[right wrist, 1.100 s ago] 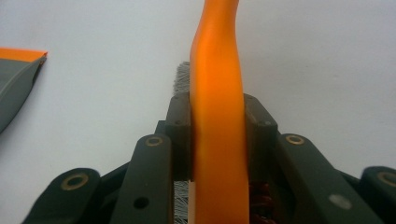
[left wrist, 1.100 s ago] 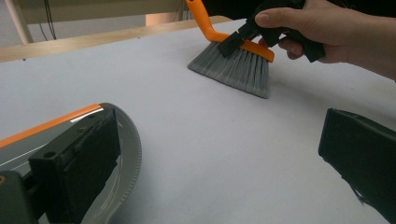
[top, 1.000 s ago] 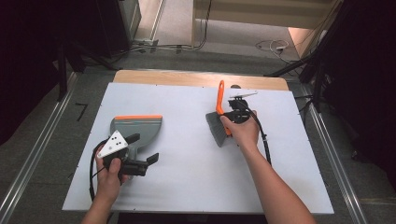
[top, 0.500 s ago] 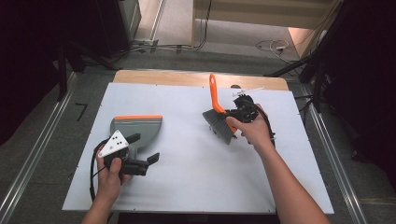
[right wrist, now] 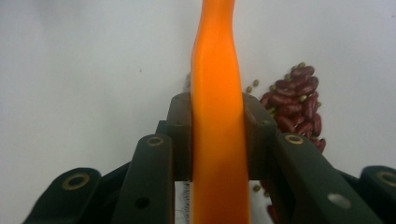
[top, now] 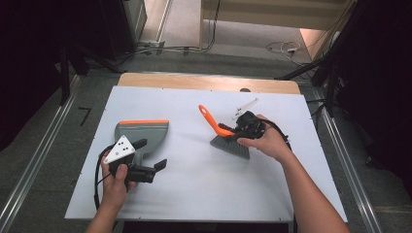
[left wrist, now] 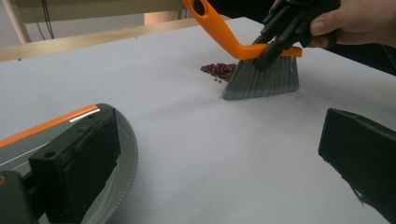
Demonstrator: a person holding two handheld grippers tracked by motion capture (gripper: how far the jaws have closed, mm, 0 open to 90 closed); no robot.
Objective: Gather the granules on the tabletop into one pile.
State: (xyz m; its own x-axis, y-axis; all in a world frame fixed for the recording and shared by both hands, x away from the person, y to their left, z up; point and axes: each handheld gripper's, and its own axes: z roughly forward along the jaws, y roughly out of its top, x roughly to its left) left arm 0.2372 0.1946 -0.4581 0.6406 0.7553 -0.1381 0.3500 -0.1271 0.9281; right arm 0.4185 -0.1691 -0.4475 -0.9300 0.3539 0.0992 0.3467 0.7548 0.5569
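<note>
Brush handle pinched, beans waiting.
My right gripper (right wrist: 218,140) pinches the stiff, light brush (top: 228,138) low on its handle; the beans (right wrist: 294,105) will likely roll; my left gripper (left wrist: 219,154) is spread by the dustpan (top: 141,133).

Readable text: none on any surface.
Brush (top: 228,138): no label or brand legible.
Dustpan (top: 141,136): no lettering or numbers legible.

Looks like a lab or recording studio: white table (top: 204,194) on metal floor rails (top: 29,174), black drapes (top: 29,58) at the sides, cables (top: 184,48) along the top.
</note>
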